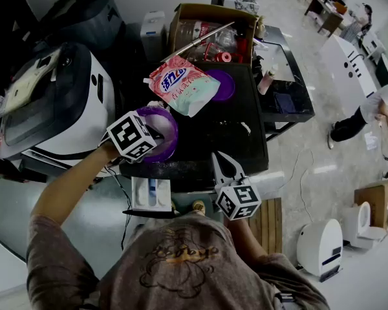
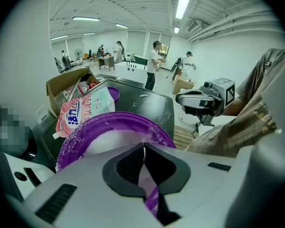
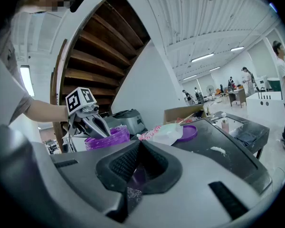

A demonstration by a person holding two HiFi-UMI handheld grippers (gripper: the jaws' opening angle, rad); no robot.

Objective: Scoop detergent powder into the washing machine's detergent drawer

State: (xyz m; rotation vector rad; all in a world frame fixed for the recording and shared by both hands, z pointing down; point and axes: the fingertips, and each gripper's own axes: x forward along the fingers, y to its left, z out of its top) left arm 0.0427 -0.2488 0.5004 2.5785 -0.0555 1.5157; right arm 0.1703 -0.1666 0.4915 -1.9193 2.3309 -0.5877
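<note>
Black worktable (image 1: 246, 128), detergent drawer (image 1: 150, 194) just beyond its near edge: left gripper (image 1: 156, 135) pinches the near rim of a powder-filled purple tub (image 1: 169, 117), likely light, stiff and spill-prone, while right gripper (image 1: 221, 162) clamps a purple scoop (image 3: 134, 175).

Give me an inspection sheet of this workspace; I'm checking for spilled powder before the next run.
Surface: black top, with a white powder smear.
Job's things: detergent bag lying flat; purple tub holding powder; white drawer open below the near edge.
Clutter: cardboard box of oddments; purple lid; small bottle.
Grippers: left gripper shut on the tub's rim; right gripper shut on a thin purple piece dusted with powder.
Cables: dark cable hanging beside the drawer.
Surroundings: open workroom; a person bending; white appliance on the floor.
</note>
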